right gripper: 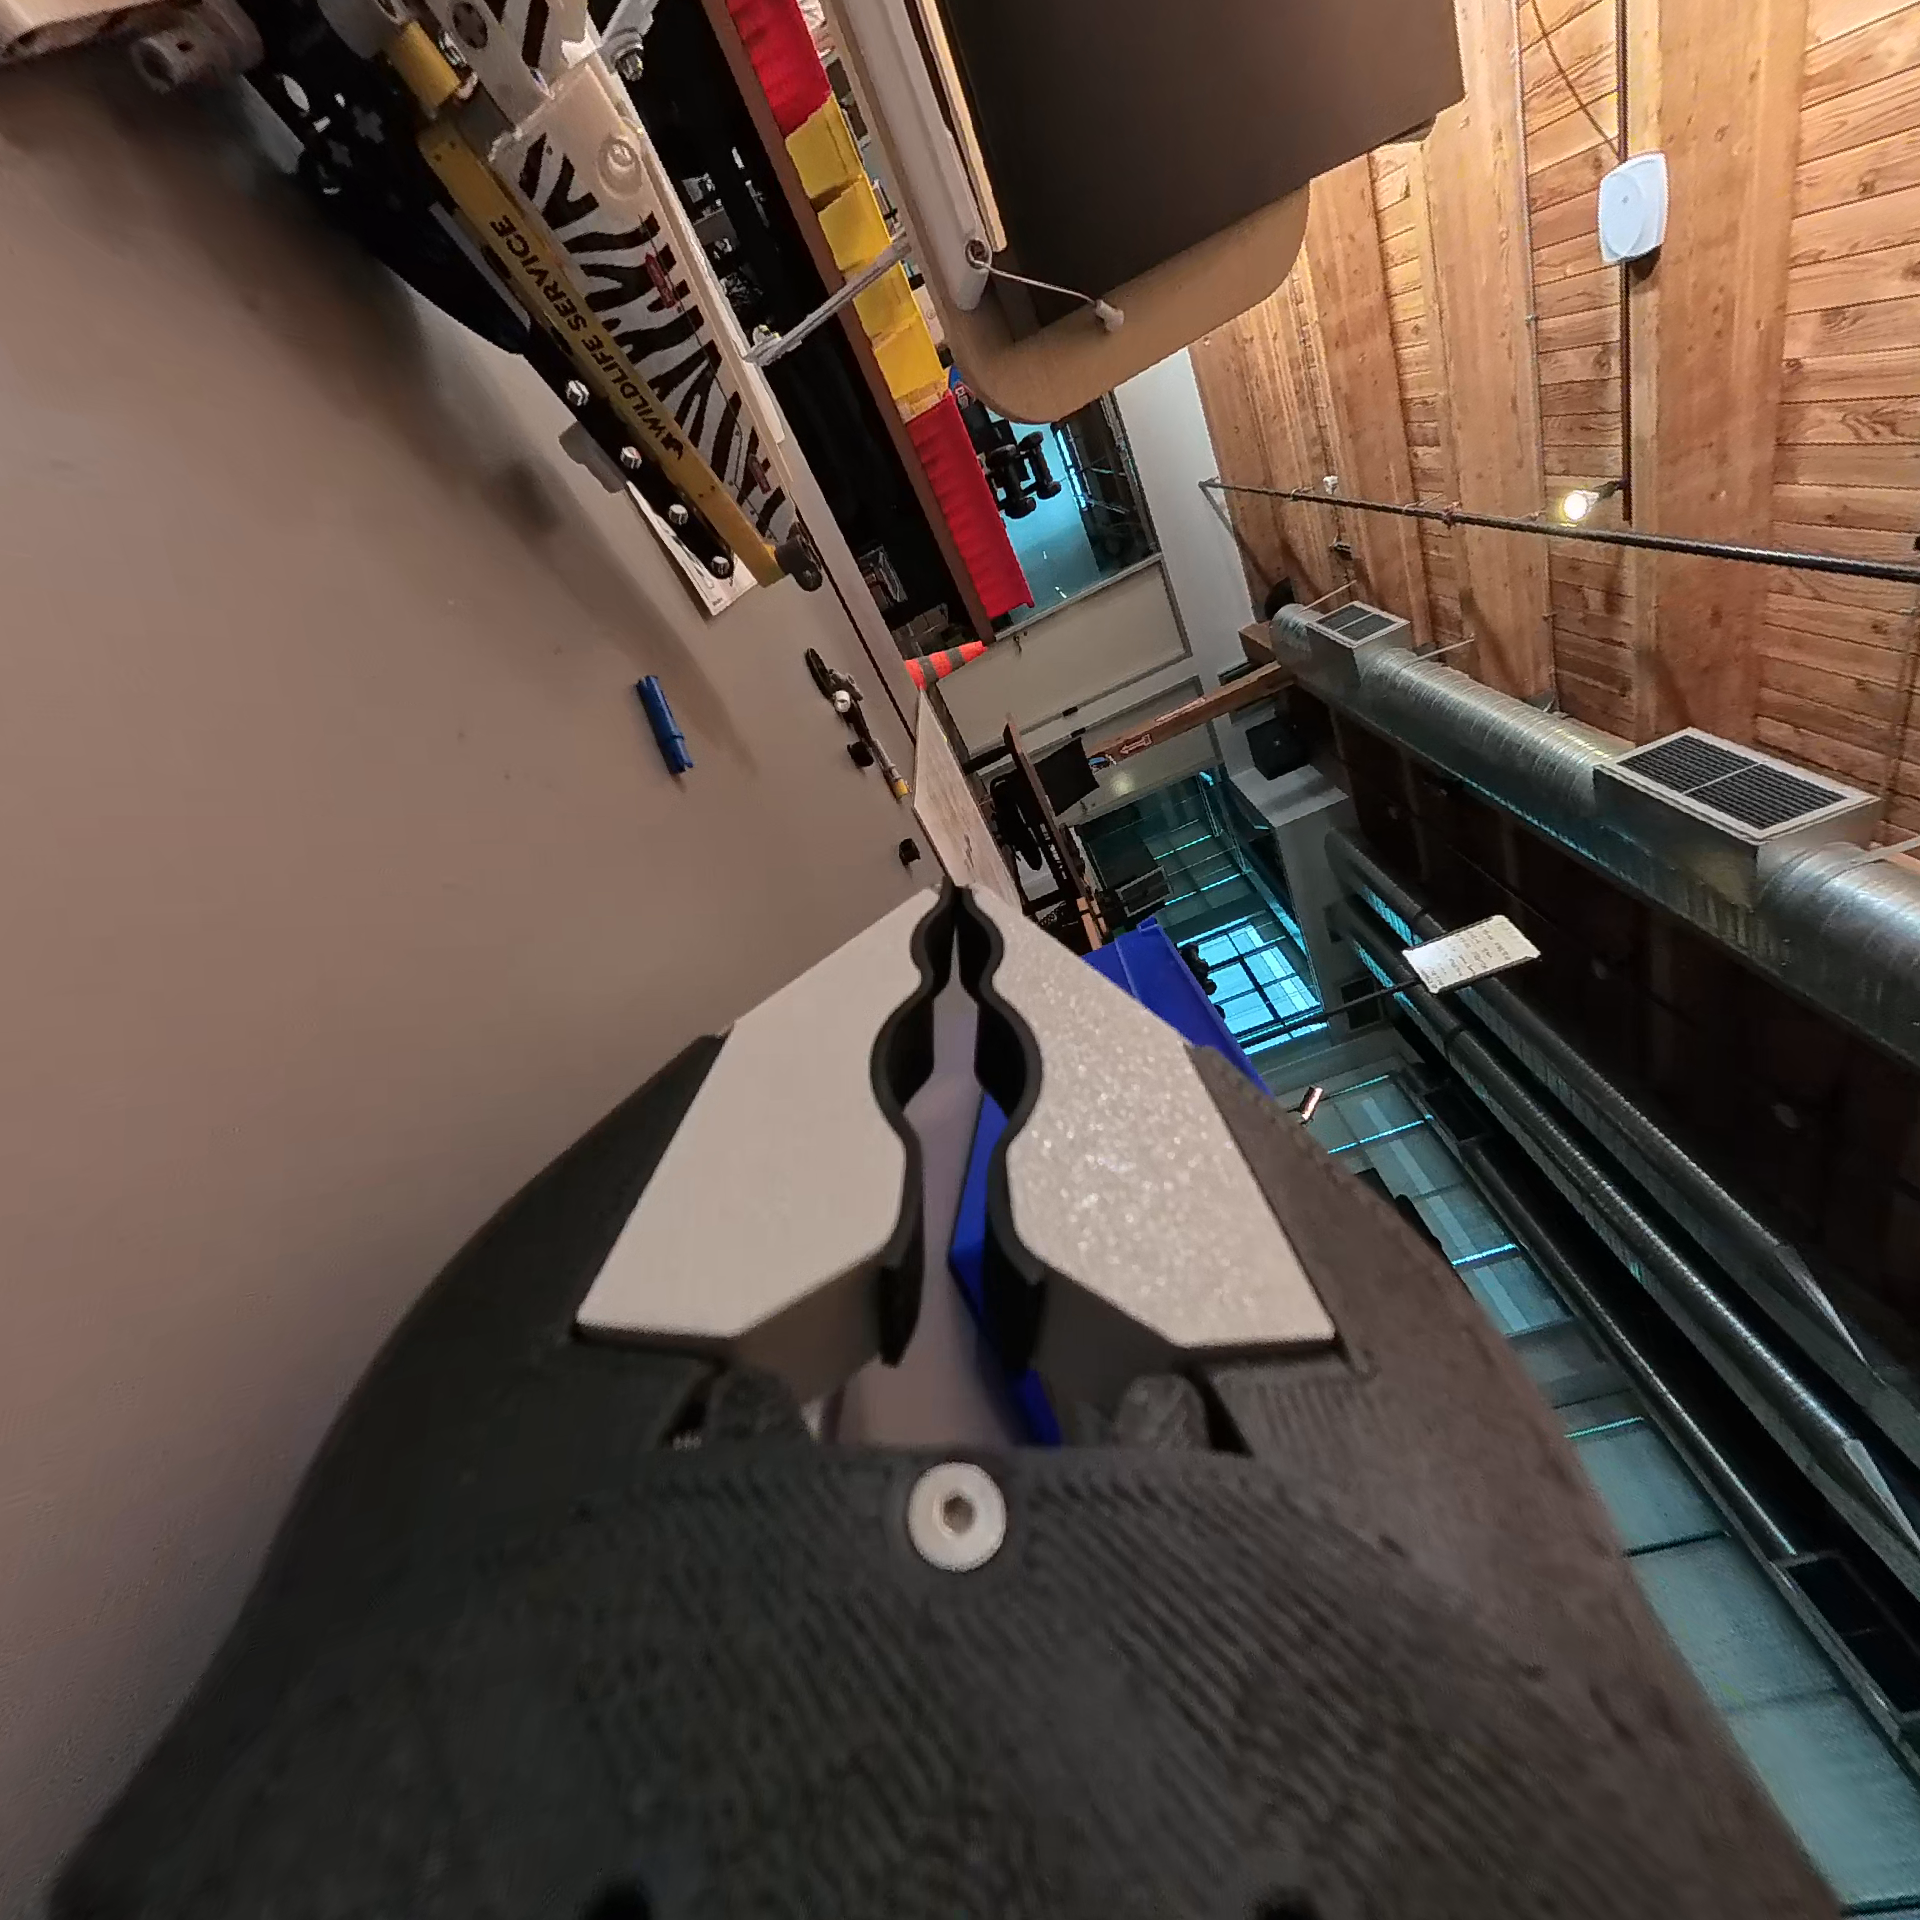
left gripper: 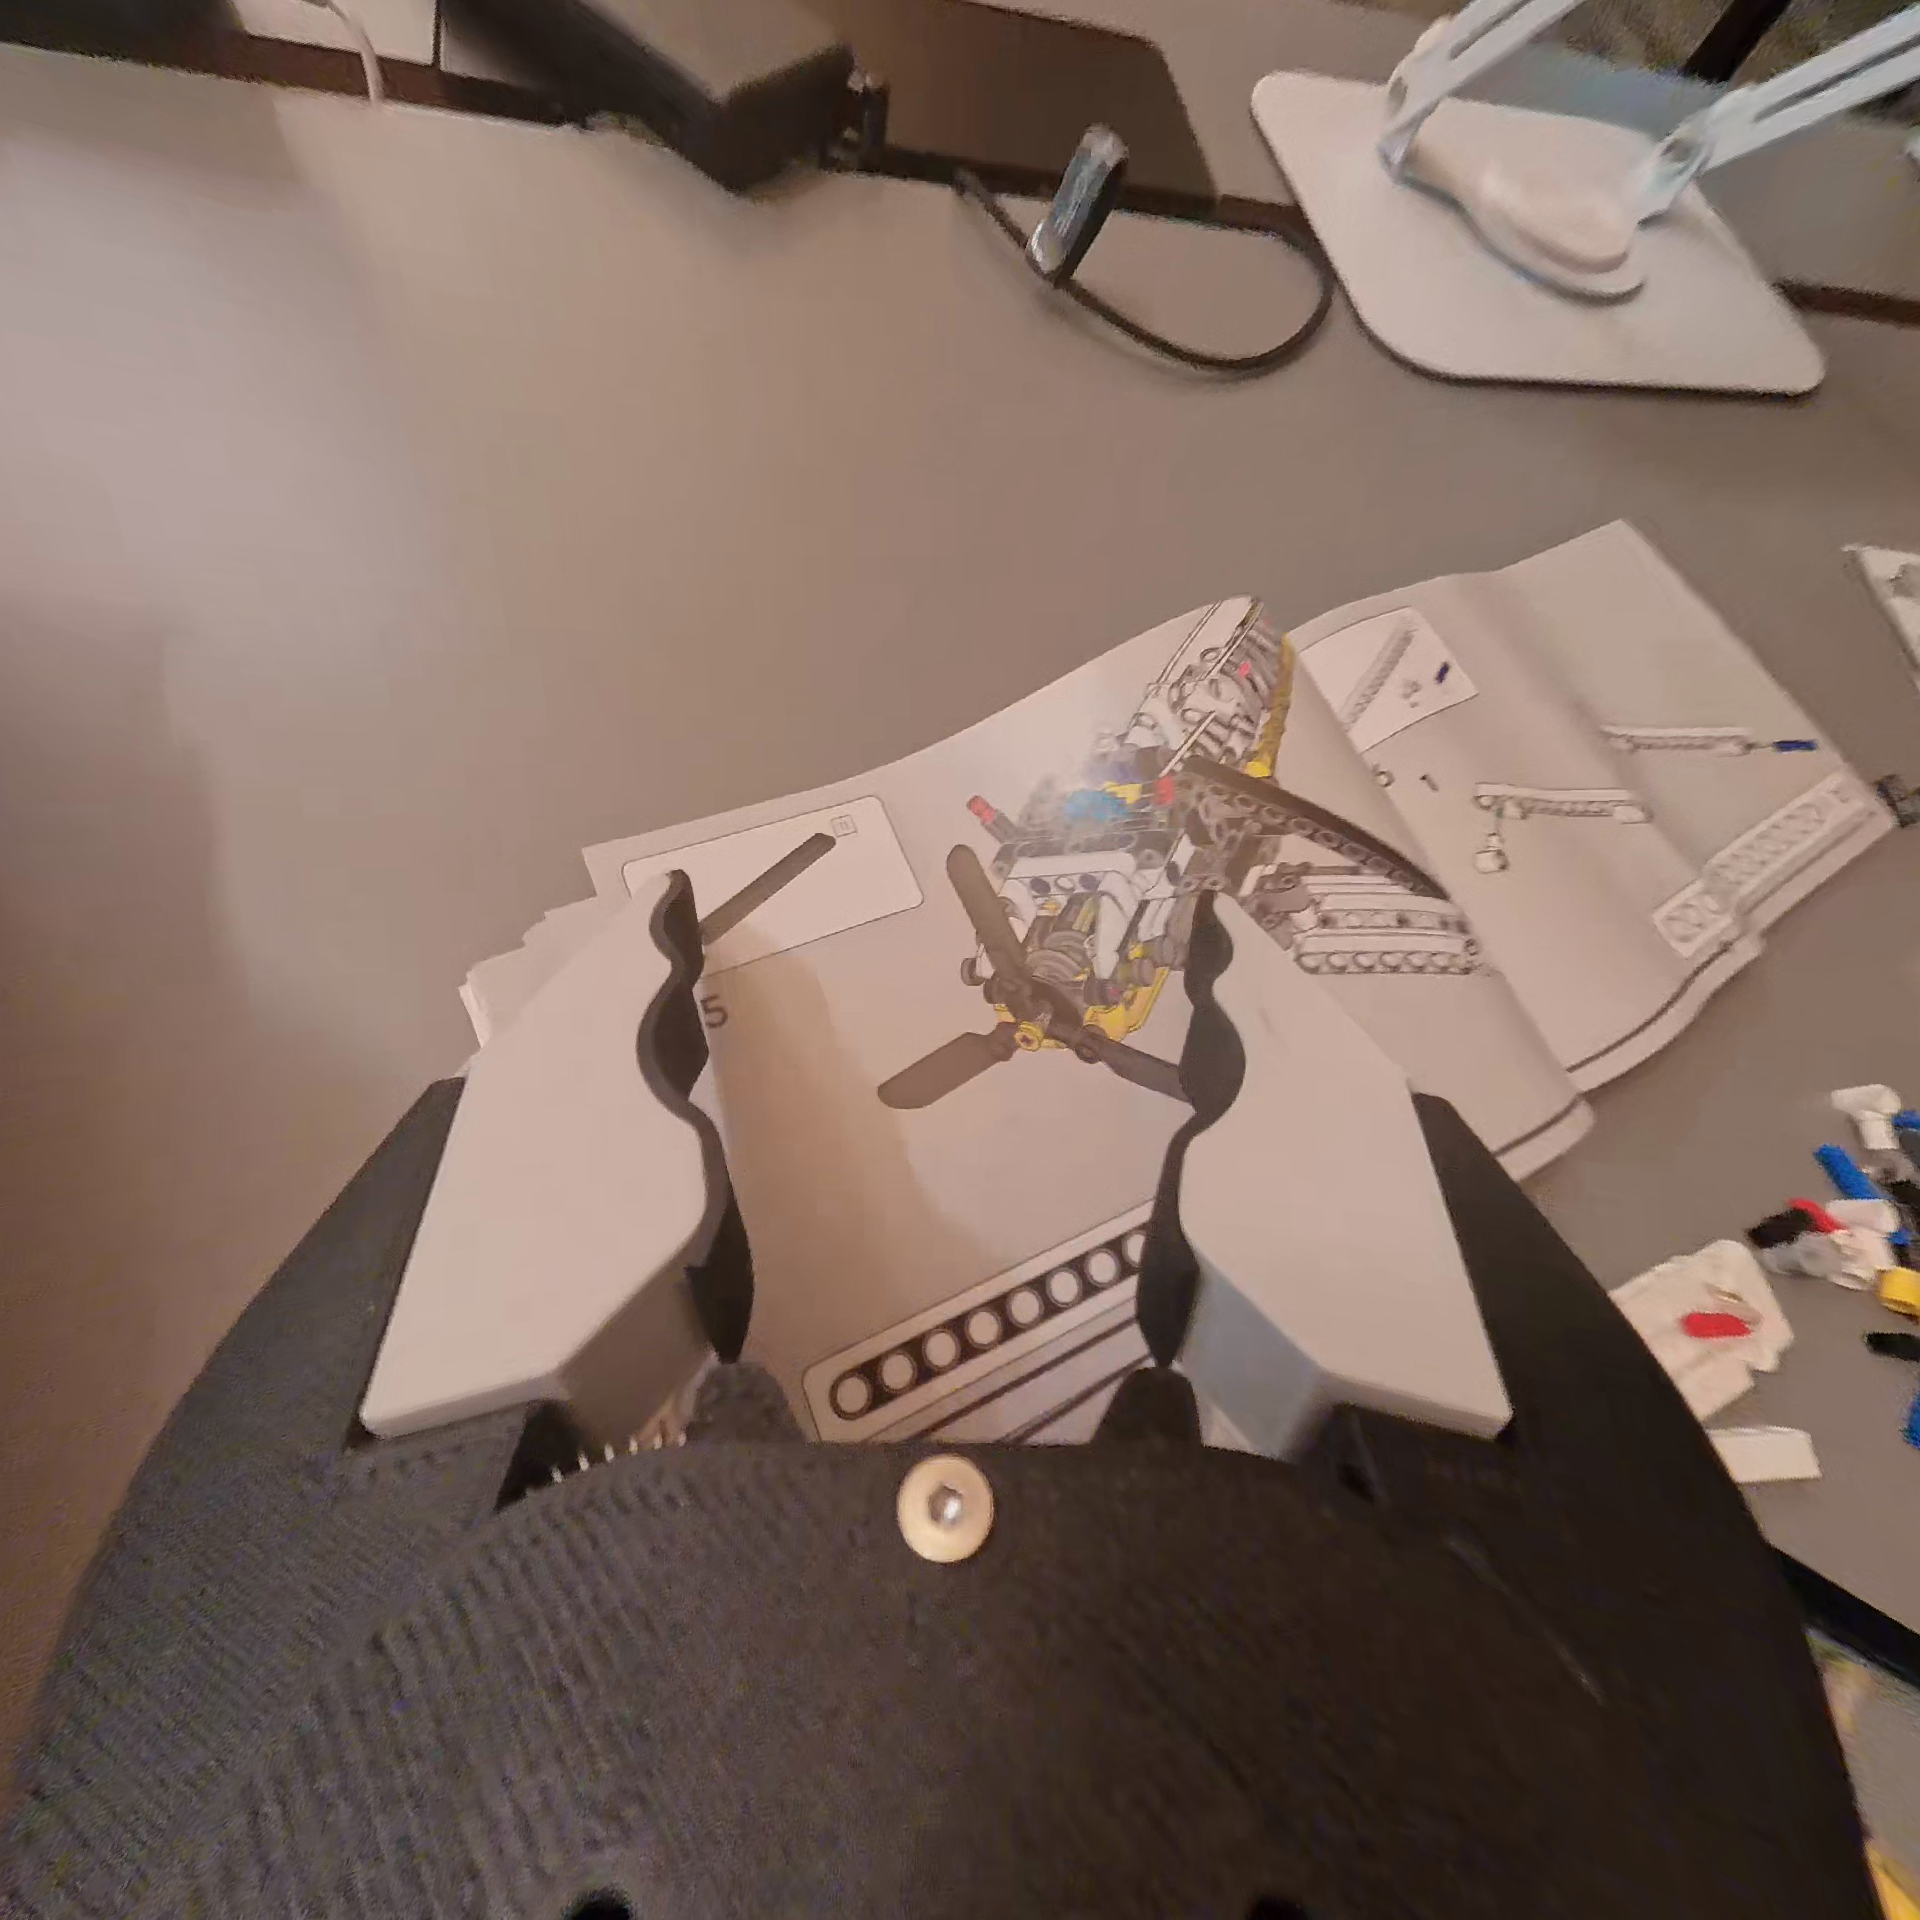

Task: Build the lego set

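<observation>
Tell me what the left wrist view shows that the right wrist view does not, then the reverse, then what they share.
Only the left wrist view shows the open instruction booklet under the open left gripper, a pile of loose pieces at the right edge, and a white stand base. Only the right wrist view shows the closed right gripper, a long yellow and striped model part, a lone blue piece and a wooden wall. Both show the grey table.
</observation>
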Demonstrator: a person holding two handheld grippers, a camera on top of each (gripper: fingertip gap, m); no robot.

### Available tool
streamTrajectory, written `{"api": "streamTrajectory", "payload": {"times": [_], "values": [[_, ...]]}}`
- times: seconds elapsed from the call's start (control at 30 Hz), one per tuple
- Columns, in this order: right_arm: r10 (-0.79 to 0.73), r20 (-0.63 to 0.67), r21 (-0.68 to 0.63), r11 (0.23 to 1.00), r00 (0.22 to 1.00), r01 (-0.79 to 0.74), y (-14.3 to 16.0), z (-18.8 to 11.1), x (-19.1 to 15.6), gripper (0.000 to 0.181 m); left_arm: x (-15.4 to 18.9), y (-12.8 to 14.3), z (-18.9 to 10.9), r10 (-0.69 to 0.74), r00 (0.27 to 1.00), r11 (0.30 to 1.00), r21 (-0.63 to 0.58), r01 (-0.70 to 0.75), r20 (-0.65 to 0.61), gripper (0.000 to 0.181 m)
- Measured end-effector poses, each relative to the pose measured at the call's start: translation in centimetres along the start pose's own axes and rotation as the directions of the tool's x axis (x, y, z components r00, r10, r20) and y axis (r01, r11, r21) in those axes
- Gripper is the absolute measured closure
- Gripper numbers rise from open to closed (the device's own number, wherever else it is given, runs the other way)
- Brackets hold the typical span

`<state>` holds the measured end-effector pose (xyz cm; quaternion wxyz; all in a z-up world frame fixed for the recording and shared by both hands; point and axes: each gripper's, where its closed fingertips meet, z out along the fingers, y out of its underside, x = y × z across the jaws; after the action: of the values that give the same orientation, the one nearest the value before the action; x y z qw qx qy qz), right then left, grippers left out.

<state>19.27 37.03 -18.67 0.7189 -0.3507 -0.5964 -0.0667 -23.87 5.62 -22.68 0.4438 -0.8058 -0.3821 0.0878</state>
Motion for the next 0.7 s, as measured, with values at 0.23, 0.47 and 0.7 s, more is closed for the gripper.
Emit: {"api": "streamTrajectory", "payload": {"times": [0.23, 0.47, 0.7], "values": [[-0.005, 0.005, -0.006, 1.000, 1.000, 0.005, 0.1, 0.1, -0.1, 0.181, -0.6, 1.7, 0.8, 0.104, 0.992, 0.988, -0.120, -0.094, 0.076, 0.096], [-0.013, 0.017, -0.015, 1.000, 1.000, 0.013, 0.2, 0.1, -0.3, 0.181, -0.1, 1.8, 0.8, 0.149, 0.988, 0.982, -0.123, -0.144, 0.033, 0.110], [-0.019, 0.022, -0.039, 0.999, 1.000, 0.020, 0.5, 0.3, -0.4, 0.181, 0.9, 1.8, 0.3, 0.135, 0.989, 0.985, -0.098, -0.141, -0.064, 0.135]]}}
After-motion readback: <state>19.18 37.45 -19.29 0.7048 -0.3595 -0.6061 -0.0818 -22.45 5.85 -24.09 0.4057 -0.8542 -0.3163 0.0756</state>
